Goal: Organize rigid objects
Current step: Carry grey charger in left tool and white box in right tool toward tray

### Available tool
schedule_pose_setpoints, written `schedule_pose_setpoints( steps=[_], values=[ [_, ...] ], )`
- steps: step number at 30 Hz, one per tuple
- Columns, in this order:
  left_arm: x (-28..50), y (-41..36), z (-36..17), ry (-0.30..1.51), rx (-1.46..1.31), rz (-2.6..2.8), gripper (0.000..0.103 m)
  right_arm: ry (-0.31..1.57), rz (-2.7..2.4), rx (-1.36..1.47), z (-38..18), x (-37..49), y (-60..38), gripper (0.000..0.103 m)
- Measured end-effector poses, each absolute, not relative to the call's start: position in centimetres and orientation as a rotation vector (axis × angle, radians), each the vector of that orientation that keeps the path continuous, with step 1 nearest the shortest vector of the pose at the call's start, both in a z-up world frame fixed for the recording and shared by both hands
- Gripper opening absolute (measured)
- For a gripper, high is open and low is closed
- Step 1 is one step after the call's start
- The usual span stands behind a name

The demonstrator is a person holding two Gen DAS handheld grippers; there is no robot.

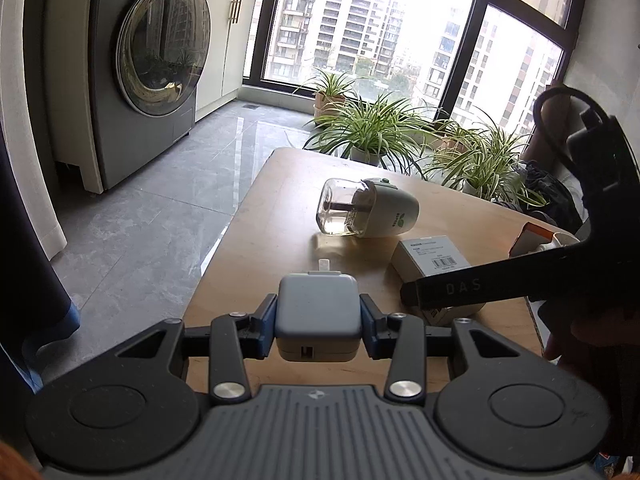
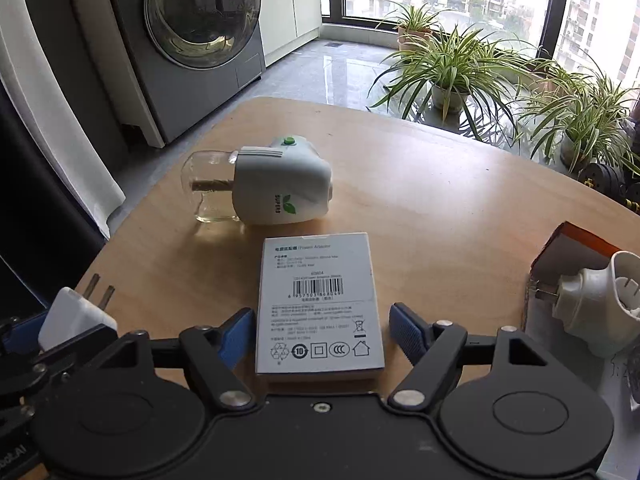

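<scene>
The left gripper [image 1: 319,316] has its jaws closed on a grey-white charger [image 1: 318,312], blue pads pressed to both its sides, holding it just above the near edge of the table [image 1: 256,240]. In the right wrist view the same charger [image 2: 76,316] shows at 9 o'clock, its two prongs pointing up and away.

The right gripper [image 2: 322,338] has its jaws wide open, one on each side of a white box [image 2: 319,304] that lies flat on the table [image 2: 440,200], label and barcode up. The pads stand just beside the box's long edges without touching them. In the left wrist view this box [image 1: 430,260] sits at 3 o'clock from the charger, partly behind the right gripper's black finger.

Past the box, toward 11 o'clock, a white vaporizer [image 2: 276,184] with a clear glass bottle lies on its side, the bottle pointing toward 9 o'clock and a green button on top. At 3 o'clock a second white plug-in unit [image 2: 592,304] leans against an orange carton [image 2: 576,248] near the table's edge.

Beyond the table are a washer [image 2: 200,12] and potted plants [image 2: 452,60] by the window.
</scene>
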State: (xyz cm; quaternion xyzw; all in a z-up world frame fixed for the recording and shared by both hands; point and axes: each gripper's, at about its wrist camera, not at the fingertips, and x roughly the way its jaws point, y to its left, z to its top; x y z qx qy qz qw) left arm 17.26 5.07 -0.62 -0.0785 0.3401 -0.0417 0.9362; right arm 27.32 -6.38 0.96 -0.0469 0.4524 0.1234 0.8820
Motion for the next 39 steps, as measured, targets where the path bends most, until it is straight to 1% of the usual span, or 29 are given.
schedule_pose_setpoints(
  steps=[1,8,18,27,39],
  values=[
    [17.3,5.0,-0.6,0.691,-0.161,-0.086,0.042,0.938,0.255,-0.092,1.1,27.2,-6.4,0.071],
    [16.2,5.0,0.1,0.671,-0.173,-0.088,0.042,0.857,0.243,-0.024,4.3,22.5,-8.1,0.071],
    [12.7,3.1,2.6,0.638,-0.182,-0.103,0.042,0.77,0.171,0.028,8.1,12.5,-10.9,0.071],
    [9.6,0.1,4.3,0.626,-0.161,-0.137,0.042,0.719,0.103,0.047,9.9,6.1,-14.2,0.071],
    [6.5,-3.8,5.1,0.619,-0.124,-0.201,0.042,0.666,0.038,0.066,11.1,1.3,-17.9,0.071]
  ],
)
